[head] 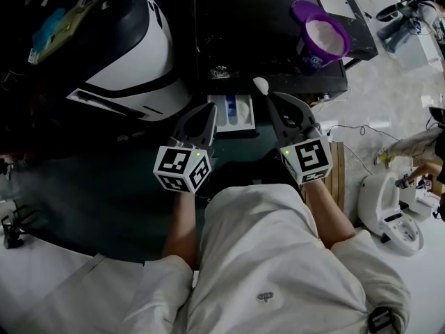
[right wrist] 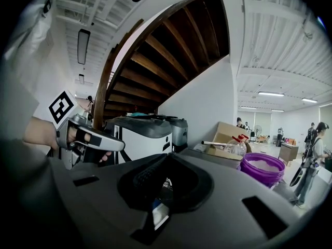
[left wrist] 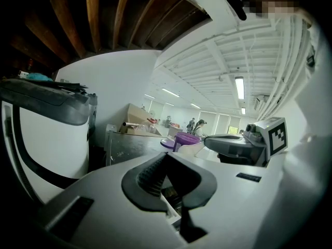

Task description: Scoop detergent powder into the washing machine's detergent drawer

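though l gripper (head: 208, 111) partly hides drawer (head: 238, 114), r gripper (head: 268, 97) pinches scoop (head: 261, 84).

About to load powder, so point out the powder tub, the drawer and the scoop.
powder tub (head: 313, 56), head view, purple side wall.
drawer (head: 245, 112), head view, white right-hand part.
scoop (head: 261, 84), head view, white rounded end.

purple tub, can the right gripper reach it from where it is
Probably yes. The purple tub stands open on the dark machine top beyond the right gripper, which seems to hold a white scoop, with nothing visible between them.
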`<state>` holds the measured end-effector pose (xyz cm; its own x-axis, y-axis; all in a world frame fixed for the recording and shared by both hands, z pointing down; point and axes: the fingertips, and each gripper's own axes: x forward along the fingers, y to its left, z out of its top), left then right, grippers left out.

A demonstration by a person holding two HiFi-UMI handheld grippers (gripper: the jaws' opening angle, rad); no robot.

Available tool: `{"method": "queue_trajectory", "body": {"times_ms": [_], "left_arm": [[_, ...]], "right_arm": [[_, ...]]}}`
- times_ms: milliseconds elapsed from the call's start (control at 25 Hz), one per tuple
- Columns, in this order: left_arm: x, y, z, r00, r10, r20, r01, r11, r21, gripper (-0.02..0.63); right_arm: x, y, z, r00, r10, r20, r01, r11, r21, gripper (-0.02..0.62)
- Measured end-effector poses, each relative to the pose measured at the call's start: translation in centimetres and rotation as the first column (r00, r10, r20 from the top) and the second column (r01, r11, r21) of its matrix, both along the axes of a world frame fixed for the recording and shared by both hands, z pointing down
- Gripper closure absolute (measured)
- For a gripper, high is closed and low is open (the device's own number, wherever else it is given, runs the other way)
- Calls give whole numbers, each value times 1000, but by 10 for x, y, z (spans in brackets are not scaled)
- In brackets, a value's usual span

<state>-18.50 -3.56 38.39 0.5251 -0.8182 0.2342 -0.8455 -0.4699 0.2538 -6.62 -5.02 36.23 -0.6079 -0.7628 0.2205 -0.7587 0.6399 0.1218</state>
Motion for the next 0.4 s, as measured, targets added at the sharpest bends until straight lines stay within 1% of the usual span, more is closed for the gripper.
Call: {"method": "queue_trajectory", "body": {"times_ms": [400], "left_arm": [[4,0,-1,1000,2,-3,-2,1000,1,588]], "right_arm": [[0,2,1,1000,-12,-20,12,1000,0,588]]}}
